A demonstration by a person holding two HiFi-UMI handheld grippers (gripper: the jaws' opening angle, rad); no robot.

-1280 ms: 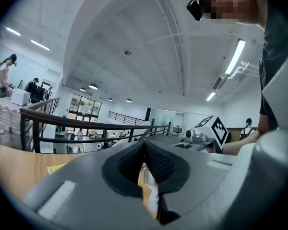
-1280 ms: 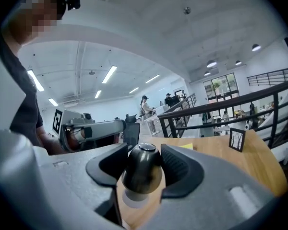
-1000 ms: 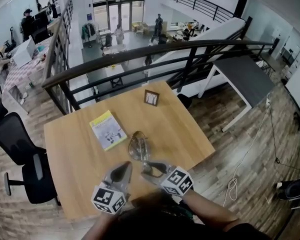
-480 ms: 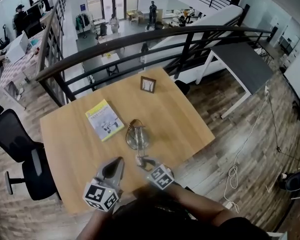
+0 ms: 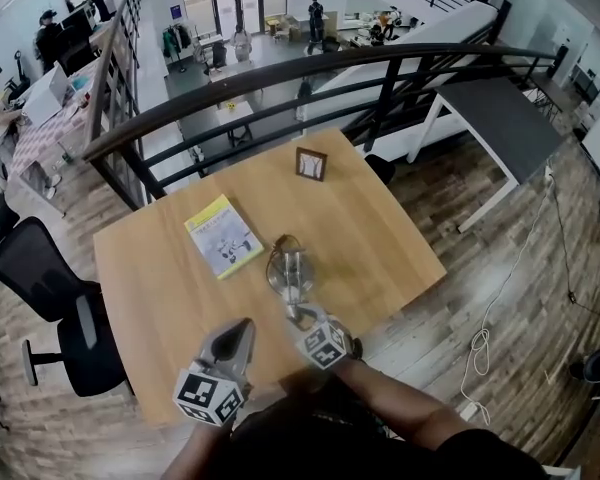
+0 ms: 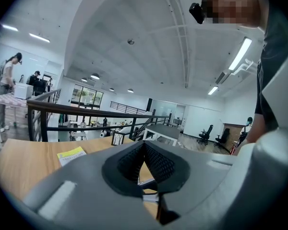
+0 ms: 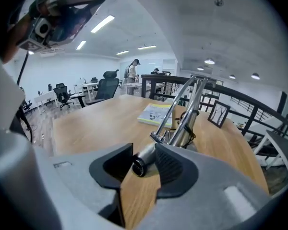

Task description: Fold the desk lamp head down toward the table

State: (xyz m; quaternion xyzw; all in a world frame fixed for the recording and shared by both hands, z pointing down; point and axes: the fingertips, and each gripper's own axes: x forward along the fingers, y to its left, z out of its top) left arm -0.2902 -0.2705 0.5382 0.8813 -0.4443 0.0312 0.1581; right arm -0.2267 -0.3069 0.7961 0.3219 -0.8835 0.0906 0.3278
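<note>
A chrome desk lamp [image 5: 288,268] stands in the middle of the wooden table [image 5: 160,288]. In the right gripper view its slim arm [image 7: 185,114] slopes down to a silver tube-shaped head [image 7: 142,162] just above the tabletop. My right gripper [image 5: 298,315] is at the lamp's near end. Its jaws [image 7: 143,152] are closing around the head. The head rests against the right-hand pad, with a gap to the other. My left gripper [image 5: 242,328] hovers left of the lamp, apart from it. Its tips [image 6: 144,145] meet with nothing between them.
A yellow-green booklet [image 5: 223,235] lies left of the lamp and a small picture frame [image 5: 311,164] stands at the table's far edge. A dark railing [image 5: 280,78] runs behind the table, and black office chairs [image 5: 50,298] stand at the left.
My right gripper has dropped toward the tabletop, bringing the lamp's head end down with it, and its jaws have narrowed. The left gripper has barely shifted.
</note>
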